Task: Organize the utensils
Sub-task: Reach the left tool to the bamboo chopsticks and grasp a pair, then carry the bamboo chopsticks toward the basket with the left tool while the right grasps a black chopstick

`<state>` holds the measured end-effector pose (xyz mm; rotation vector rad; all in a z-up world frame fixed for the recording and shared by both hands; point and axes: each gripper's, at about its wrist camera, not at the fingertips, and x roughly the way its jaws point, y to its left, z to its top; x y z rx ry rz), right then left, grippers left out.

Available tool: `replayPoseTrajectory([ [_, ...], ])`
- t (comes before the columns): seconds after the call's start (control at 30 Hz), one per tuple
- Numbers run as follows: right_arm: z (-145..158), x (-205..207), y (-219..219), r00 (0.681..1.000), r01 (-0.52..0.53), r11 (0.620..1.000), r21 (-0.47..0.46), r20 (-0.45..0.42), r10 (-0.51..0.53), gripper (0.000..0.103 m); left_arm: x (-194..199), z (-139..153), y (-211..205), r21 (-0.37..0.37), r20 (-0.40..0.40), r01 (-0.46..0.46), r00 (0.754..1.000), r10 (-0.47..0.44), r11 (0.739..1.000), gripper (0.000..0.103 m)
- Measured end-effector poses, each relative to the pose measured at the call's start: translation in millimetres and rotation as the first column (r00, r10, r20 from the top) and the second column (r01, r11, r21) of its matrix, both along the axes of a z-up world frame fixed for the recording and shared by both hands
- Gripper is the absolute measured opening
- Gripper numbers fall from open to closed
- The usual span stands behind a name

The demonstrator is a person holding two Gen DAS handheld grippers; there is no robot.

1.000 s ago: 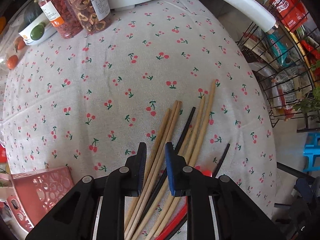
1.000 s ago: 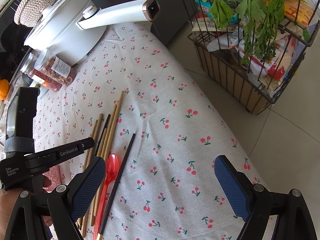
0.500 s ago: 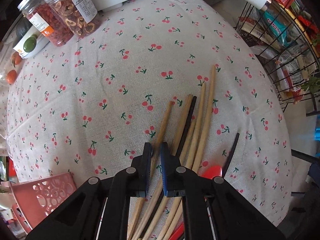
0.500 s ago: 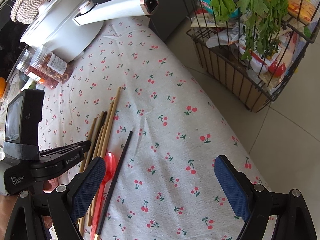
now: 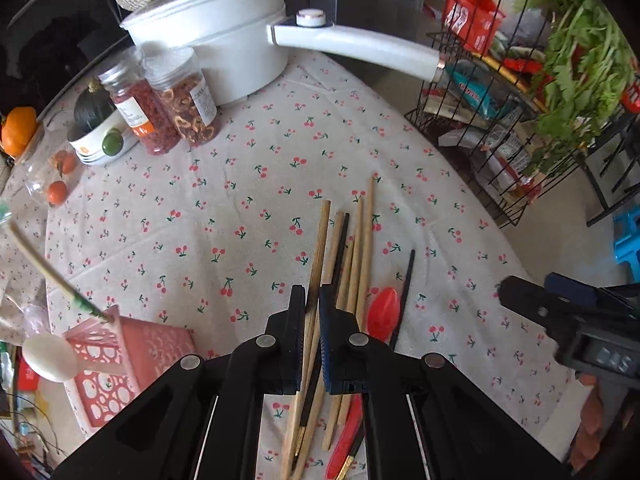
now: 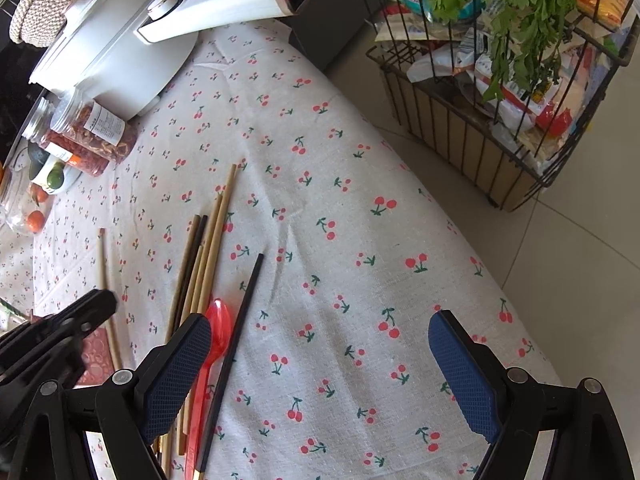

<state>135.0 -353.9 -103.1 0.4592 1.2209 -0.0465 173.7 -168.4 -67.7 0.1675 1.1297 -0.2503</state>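
My left gripper (image 5: 313,300) is shut on one wooden chopstick (image 5: 319,248) and holds it lifted above the cherry-print tablecloth (image 5: 224,208); the same chopstick shows in the right wrist view (image 6: 105,276). Several wooden chopsticks (image 5: 362,248), a black chopstick (image 5: 403,288) and a red plastic spoon (image 5: 383,312) lie on the cloth. My right gripper (image 6: 320,364) is open and empty, low over the cloth just right of the pile (image 6: 208,252). The red spoon (image 6: 214,340) and the black chopstick (image 6: 240,320) lie by its left finger.
A pink perforated basket (image 5: 128,356) at front left holds a white spoon (image 5: 48,356) and a green-tipped stick. A white pot (image 5: 216,36), two jars (image 5: 176,100), a bowl and small fruit stand at the back. A wire rack (image 6: 500,92) of groceries stands off the table's right edge.
My left gripper closed on one wooden chopstick and lifted it clear of the pile, tilting up so the pot and basket came into view. The right gripper stayed open and barely moved.
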Motion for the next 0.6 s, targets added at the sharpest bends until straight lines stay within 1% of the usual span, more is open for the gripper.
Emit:
replayPoseTrajectory([
  [0.17,-5.4,1.1,15.4,1.000,-0.027,0.999,-0.036,-0.010,0.026,0.092,-53.8,49.9,40.8,-0.101,0.114,0.026,0.993,-0.014,0.995,0.005],
  [0.27,-11.8,5.1,24.6,0.999,-0.040,0.998,-0.047,-0.013,0.040,0.092,-86.5,69.6,75.8,-0.171,0.173,0.028,0.985,0.002,0.985,0.005],
  [0.33,-18.1,8.8,29.8,0.999,-0.039,0.999,-0.023,-0.018,0.039,0.092,-106.3,75.1,99.5,-0.216,0.206,0.024,0.978,0.022,0.976,0.005],
  [0.43,-29.7,15.9,39.0,0.999,-0.023,0.999,0.023,-0.031,0.024,0.084,-125.9,76.5,123.7,-0.265,0.249,0.019,0.967,0.050,0.964,0.005],
  [0.5,-38.1,23.2,47.2,0.999,-0.024,0.999,0.023,-0.041,0.025,0.072,-128.7,77.5,131.8,-0.295,0.238,0.013,0.969,0.060,0.956,0.005],
  [0.53,-42.1,27.0,51.6,0.999,-0.026,1.000,0.011,-0.047,0.027,0.068,-130.0,79.6,135.5,-0.314,0.240,0.021,0.969,0.058,0.949,0.005],
  [0.6,-49.8,34.4,57.5,0.998,-0.026,0.999,-0.025,-0.058,0.025,0.053,-137.4,87.1,142.1,-0.321,0.266,0.034,0.962,0.055,0.947,0.005],
])
